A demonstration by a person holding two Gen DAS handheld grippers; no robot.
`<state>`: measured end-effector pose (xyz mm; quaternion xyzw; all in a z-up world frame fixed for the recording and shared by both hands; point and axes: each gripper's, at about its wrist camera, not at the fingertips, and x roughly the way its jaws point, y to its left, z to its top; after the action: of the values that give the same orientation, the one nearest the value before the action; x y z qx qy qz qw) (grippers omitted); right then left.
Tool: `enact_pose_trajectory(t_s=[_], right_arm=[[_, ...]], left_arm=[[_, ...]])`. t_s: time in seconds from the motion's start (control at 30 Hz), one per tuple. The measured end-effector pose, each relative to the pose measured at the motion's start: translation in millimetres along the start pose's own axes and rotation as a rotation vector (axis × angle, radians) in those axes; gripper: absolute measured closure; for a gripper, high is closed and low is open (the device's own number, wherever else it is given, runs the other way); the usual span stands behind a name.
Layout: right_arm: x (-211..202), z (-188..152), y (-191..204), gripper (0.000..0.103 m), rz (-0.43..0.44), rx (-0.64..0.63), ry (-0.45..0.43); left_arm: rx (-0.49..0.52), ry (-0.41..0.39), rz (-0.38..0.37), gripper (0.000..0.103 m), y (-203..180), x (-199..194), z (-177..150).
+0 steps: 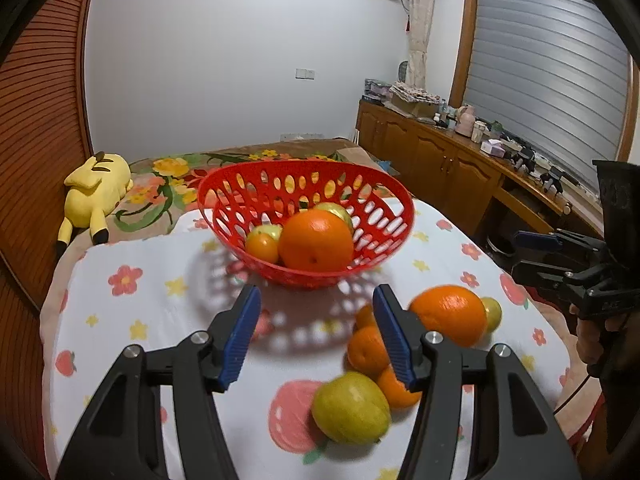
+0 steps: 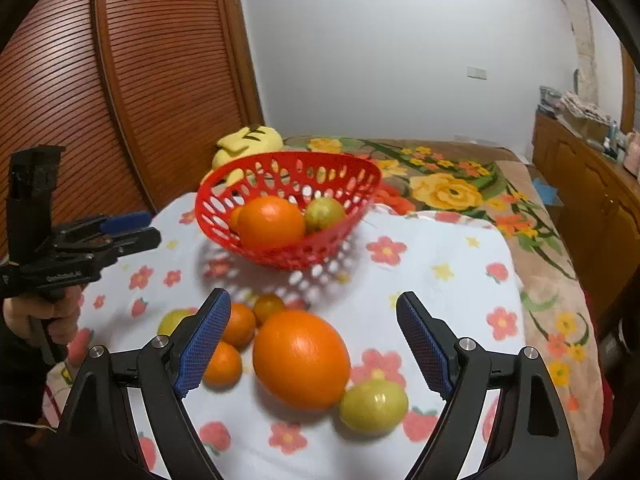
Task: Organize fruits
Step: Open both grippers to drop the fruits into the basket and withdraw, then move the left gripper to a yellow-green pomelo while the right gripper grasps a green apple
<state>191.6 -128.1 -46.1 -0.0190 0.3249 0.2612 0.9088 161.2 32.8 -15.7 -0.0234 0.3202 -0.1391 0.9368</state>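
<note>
While the red basket [image 2: 320, 256] on the flowered tablecloth [image 2: 440, 248] holds one large orange [image 2: 271, 222], at least one small orange and two green fruits partly hidden behind it, six fruits lie loose in front: one big orange [image 2: 301, 358], three small oranges [image 2: 239, 324] and two green ones [image 2: 374, 406]. Both the left gripper [image 1: 316, 336] and the right gripper [image 2: 314, 344] hover spread wide, gripping nothing. A yellow plush toy [image 1: 94, 196] lies beyond, half hidden by the basket in the right view.
</note>
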Motion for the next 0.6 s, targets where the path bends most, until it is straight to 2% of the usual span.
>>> enact_pose_trajectory(t_s=[0.3,0.6], right_arm=[[-9,-42,-11,0.016,-0.023,0.045,0.013],[-2,-71,-30,0.018,-0.035,0.096,0.037]], left_arm=[[0.010,0.026,-0.008,0.044,-17,-5,-23],[0.000,0.091,-0.022,0.043,-25,13,-47]])
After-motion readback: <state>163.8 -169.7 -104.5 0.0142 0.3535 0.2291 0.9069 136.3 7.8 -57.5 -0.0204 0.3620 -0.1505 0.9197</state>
